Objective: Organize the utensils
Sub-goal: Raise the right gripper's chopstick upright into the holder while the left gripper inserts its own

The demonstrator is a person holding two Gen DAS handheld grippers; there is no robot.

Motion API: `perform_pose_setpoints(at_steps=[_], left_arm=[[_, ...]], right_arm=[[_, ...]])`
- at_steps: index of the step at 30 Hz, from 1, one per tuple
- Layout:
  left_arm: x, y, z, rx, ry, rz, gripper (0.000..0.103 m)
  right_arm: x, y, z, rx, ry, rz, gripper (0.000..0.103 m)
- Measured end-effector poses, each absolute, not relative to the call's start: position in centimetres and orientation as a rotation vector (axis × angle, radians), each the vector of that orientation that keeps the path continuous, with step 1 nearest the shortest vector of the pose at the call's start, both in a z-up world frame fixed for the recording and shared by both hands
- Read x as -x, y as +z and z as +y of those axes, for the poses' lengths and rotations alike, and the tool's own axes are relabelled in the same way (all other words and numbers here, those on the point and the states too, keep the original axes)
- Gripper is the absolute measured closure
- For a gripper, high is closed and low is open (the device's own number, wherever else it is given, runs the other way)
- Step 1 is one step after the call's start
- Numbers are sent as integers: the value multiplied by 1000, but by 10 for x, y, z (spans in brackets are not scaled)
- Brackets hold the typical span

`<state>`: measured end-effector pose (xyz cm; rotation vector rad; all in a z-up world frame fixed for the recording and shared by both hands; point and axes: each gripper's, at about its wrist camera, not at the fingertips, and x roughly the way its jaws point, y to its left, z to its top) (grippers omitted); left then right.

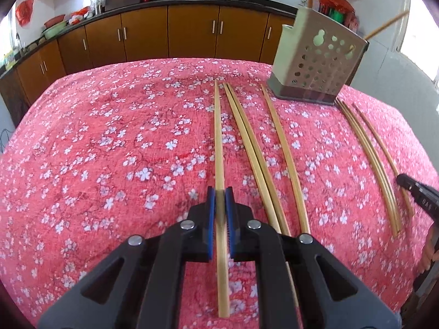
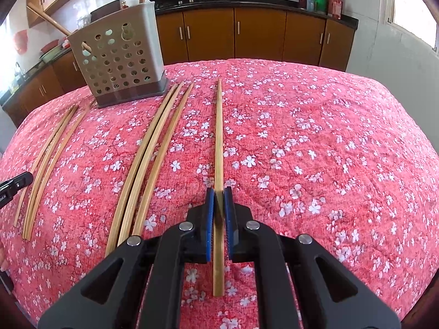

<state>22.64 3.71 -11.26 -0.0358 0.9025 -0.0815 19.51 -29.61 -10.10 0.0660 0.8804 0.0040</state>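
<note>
On tablecloth (image 1: 109,150) | left gripper (image 1: 220,194) low, level, fingers pinching chopstick (image 1: 218,137) | right gripper (image 2: 219,193) likewise, clamping another chopstick (image 2: 219,137)

Legible text is scarce. Left wrist view, right edge of frame: the right gripper (image 1: 419,197) carries small pale characters on its black body, reading roughly "DAS", uncertain and partly cut off. Right wrist view, left edge of frame: the left gripper (image 2: 13,187) shows a fragment of white lettering on its black body, too small and cropped to read.
</note>
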Motion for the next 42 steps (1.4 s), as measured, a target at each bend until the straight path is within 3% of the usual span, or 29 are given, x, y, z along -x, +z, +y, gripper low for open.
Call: perform_pose_setpoints(at_steps=[13,24,32,42], left_arm=[[-221,-103,40,14,-76,898,94],[-215,-3,53,94,-114,670,95],[-211,48,52,86,-169,583,95],[-211,130,12,5,-339,513,95]], right_arm=[[-189,-88,-298,-79,15,847,95],[-172,-4,-308,-97,7,585,95],[-170,44,-312,-131,50,467,95],[-170,144,-291,-171,232,271,95]])
